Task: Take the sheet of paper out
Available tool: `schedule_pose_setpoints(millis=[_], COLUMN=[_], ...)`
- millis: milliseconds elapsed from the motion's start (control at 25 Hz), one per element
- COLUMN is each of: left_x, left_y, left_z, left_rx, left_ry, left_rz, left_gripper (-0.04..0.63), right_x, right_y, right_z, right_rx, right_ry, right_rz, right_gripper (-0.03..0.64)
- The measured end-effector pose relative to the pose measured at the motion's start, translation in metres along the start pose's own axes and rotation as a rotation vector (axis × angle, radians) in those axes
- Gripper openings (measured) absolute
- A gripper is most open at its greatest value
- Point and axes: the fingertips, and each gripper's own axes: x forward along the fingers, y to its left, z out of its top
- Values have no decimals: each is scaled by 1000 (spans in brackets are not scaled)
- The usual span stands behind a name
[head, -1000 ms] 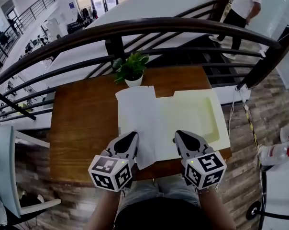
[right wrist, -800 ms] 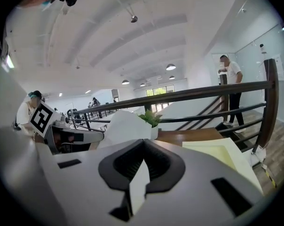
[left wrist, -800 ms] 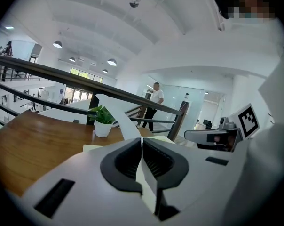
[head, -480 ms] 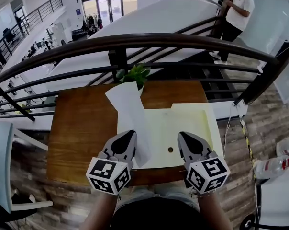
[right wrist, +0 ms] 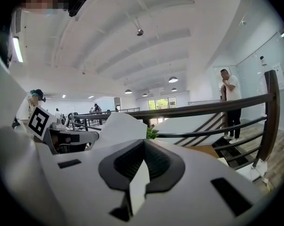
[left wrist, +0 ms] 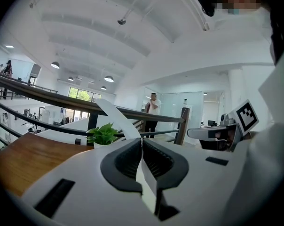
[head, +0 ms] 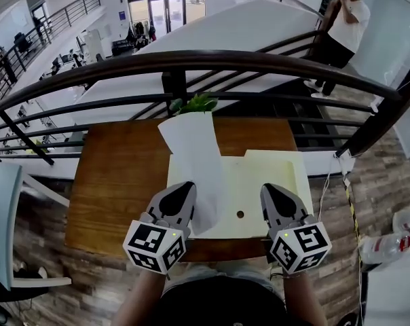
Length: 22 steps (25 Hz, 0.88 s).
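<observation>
Two hand-held grippers stood side by side over the near edge of the brown wooden bench (head: 117, 182), both pointing away from the person and almost level, with their marker cubes nearest the body and a forearm behind each.

The left hand-held gripper (head: 181, 197) had its jaws pressed together on the near end of the white sheet of paper (head: 191, 155). From there the sheet rose clear of the bench and curved up and away, and its top edge overlapped the small green potted plant (head: 199, 103) at the far edge.

The right hand-held gripper (head: 276, 199) was also closed. Its own view showed a thin pale edge pinched between the jaws, and the head view placed that grip on the near part of the pale yellow paper folder (head: 259, 182).

The folder covered the right half of the bench, with its near edge close to the bench's near edge and its right edge about level with the bench's right side. The left half of the bench was bare wood, which left free room beside the left hand-held gripper.

Just beyond the far edge ran the dark curved metal railing (head: 225, 60), with the drop to the lower floor behind it. A person in a white top (head: 347, 26) stood well apart, past the railing at the far right.
</observation>
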Motion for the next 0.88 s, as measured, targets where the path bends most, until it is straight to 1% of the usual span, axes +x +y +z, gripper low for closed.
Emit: schedule_pose_setpoints(millis=[320, 600, 880], left_x=[3, 7, 7], left_y=[-1, -11, -12], left_z=[-3, -1, -7], left_rx=[-14, -16, -8], left_ry=[2, -11, 0], left_rz=[27, 5, 0], left_gripper=[25, 23, 23], right_x=[-3, -4, -6], right_y=[-11, -17, -19], right_z=[-8, -11, -18], right_rx=[-4, 26, 19], right_ry=[8, 12, 33], right_rz=[-22, -24, -20], right_gripper=[25, 25, 25])
